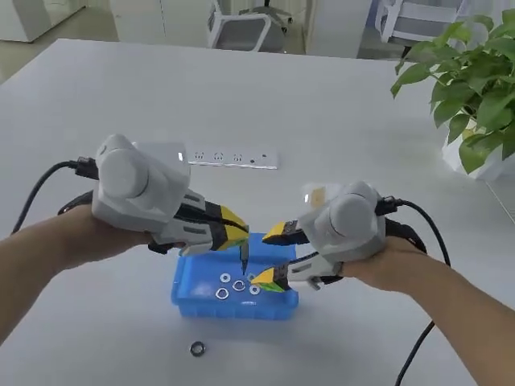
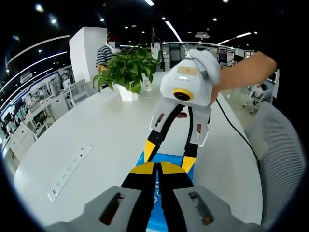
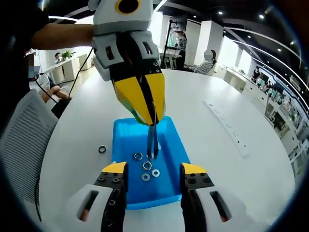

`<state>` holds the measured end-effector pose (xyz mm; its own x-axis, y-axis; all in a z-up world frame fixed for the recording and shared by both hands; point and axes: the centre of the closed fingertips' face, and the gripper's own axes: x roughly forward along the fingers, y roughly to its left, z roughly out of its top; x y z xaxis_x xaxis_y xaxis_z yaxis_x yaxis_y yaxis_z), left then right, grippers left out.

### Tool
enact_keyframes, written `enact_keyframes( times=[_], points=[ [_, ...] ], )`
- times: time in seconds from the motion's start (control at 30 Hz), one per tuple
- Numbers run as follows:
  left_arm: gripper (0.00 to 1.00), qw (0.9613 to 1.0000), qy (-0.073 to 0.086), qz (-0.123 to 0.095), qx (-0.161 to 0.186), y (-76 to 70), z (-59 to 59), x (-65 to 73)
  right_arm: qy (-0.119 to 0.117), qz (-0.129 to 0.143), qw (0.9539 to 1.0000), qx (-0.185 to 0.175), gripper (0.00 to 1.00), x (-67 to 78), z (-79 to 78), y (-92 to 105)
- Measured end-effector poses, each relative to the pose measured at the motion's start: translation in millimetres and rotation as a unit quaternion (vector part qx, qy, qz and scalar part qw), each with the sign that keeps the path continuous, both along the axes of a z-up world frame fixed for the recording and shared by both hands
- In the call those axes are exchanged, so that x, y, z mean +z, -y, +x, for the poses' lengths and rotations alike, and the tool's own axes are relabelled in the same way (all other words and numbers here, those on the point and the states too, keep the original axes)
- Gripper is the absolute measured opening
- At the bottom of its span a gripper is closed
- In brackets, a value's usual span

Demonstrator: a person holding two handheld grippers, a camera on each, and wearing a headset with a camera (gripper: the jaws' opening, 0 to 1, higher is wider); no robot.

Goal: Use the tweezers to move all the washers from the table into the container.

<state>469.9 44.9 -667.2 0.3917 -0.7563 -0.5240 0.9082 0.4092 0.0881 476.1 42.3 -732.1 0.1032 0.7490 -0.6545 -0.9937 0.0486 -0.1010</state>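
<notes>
One washer (image 1: 197, 348) lies on the white table (image 1: 322, 104), on my side of the blue container (image 1: 233, 307) and apart from it. At least four more washers (image 3: 147, 166) rest on the container floor. The left gripper (image 1: 240, 233) has its jaws closed on the tweezers (image 3: 152, 140), which hang tips-down over the middle of the container. I cannot tell whether the tips pinch a washer. The right gripper (image 1: 273, 256) faces it with jaws spread wide, holding nothing.

Handling, as I judge it: each washer is a small, thin, rigid metal ring, very light and smooth, lying flat. It will likely skate away if nudged and slip out of a weak pinch. I would take hold across the ring wall, one tweezer tip inside the hole and one outside, rather than squeezing the outer rim. The tweezers look slender and springy, so they should be gripped along the shank, as here.

Views compared: the right gripper view sets the tweezer tips directly against the washers in the container. The head view places both grippers over the container and shows the loose washer's position relative to me. The left gripper view shows the right gripper's open jaws head-on and a strip of blue container beyond its own closed tips, while the tweezer tips are hidden from it.
</notes>
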Motion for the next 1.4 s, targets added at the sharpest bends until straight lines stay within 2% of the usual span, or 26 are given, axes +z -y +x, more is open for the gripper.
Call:
enact_keyframes(
  times=[0.27,0.4,0.6,1.03,1.4],
  points=[
    [0.05,0.9999,0.002,0.006,0.011,-6.8,-8.9,11.0,0.0,0.005,0.9995,-0.03,0.62,10.5,-9.8,10.2],
    [0.05,0.9999,-0.002,0.001,0.011,-11.6,-19.5,20.7,0.001,0.013,0.9986,-0.051,0.71,15.3,-15.0,17.6],
    [0.05,0.9999,0.002,0.015,0.009,-16.9,-30.0,22.2,-0.003,0.018,0.9972,-0.072,0.79,17.5,-22.1,24.3],
    [0.05,0.9998,-0.008,0.007,0.018,-22.0,-54.6,24.5,-0.004,0.03,0.9936,-0.109,0.99,18.4,-35.4,34.2],
    [0.05,0.9997,-0.017,0.006,0.018,-24.5,-69.9,19.5,-0.018,0.032,0.9912,-0.127,1.0,15.0,-45.1,39.3]
  ],
)
